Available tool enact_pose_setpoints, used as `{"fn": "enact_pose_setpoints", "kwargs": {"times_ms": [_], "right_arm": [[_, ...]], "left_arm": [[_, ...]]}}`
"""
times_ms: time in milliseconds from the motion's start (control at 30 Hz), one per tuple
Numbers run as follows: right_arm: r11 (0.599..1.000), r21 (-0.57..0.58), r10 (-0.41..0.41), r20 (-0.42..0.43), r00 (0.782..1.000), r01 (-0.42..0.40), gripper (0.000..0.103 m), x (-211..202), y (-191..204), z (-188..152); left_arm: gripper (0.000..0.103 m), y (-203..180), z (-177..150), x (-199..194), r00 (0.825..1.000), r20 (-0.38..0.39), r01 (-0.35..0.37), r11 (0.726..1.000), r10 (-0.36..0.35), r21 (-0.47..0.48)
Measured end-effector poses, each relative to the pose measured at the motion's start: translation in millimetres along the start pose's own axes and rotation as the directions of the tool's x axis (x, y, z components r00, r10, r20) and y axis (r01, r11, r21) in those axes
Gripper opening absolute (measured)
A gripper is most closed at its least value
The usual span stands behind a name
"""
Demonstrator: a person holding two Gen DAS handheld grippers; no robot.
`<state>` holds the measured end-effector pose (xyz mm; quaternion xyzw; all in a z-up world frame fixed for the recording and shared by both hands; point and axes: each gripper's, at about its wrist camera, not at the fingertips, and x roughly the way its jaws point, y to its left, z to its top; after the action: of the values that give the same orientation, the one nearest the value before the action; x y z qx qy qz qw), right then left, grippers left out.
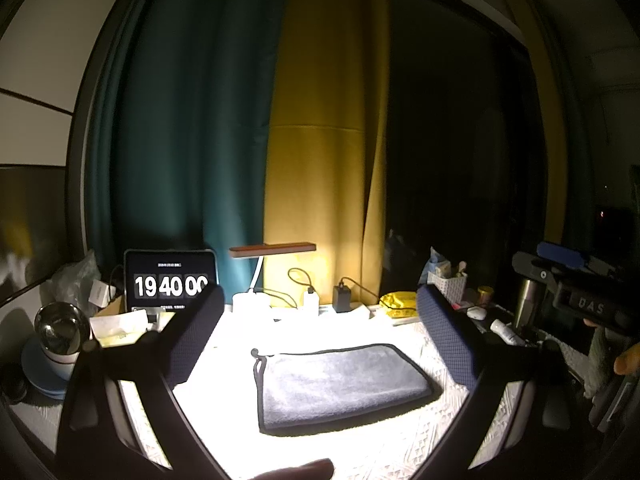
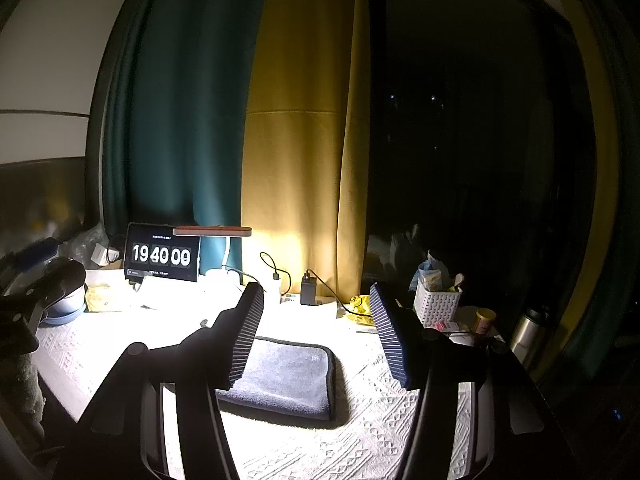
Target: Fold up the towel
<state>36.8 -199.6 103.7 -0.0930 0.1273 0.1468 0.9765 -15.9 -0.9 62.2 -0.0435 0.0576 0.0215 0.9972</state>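
Note:
A grey towel (image 1: 340, 384) with a dark hem lies folded flat on the white patterned tablecloth (image 1: 360, 452); a hanging loop sticks out at its far left corner. It also shows in the right wrist view (image 2: 284, 376), partly hidden by the left finger. My left gripper (image 1: 320, 300) is open and empty, held above the towel. My right gripper (image 2: 316, 292) is open and empty, above the towel's right part. The right gripper also shows at the right edge of the left wrist view (image 1: 580, 284).
A tablet clock (image 1: 170, 280) stands at the back left beside a lit desk lamp (image 1: 272, 250). Chargers (image 1: 342, 298) and cables sit at the back. A white basket (image 2: 436, 304), a small jar (image 2: 485, 318) and a steel flask (image 2: 528, 332) stand right. A glass globe (image 1: 60, 328) stands left.

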Motion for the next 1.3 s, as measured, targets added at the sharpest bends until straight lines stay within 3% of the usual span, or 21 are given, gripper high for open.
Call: {"fn": "enact_pose_setpoints", "kwargs": {"times_ms": [1300], "right_arm": [[1.000, 0.001, 0.002, -0.011, 1.000, -0.002, 0.058, 3.0, 1.2, -2.9]], "left_arm": [[0.098, -0.2, -3.5, 2.0, 1.000, -0.009, 0.006, 1.000, -0.005, 0.007]]}}
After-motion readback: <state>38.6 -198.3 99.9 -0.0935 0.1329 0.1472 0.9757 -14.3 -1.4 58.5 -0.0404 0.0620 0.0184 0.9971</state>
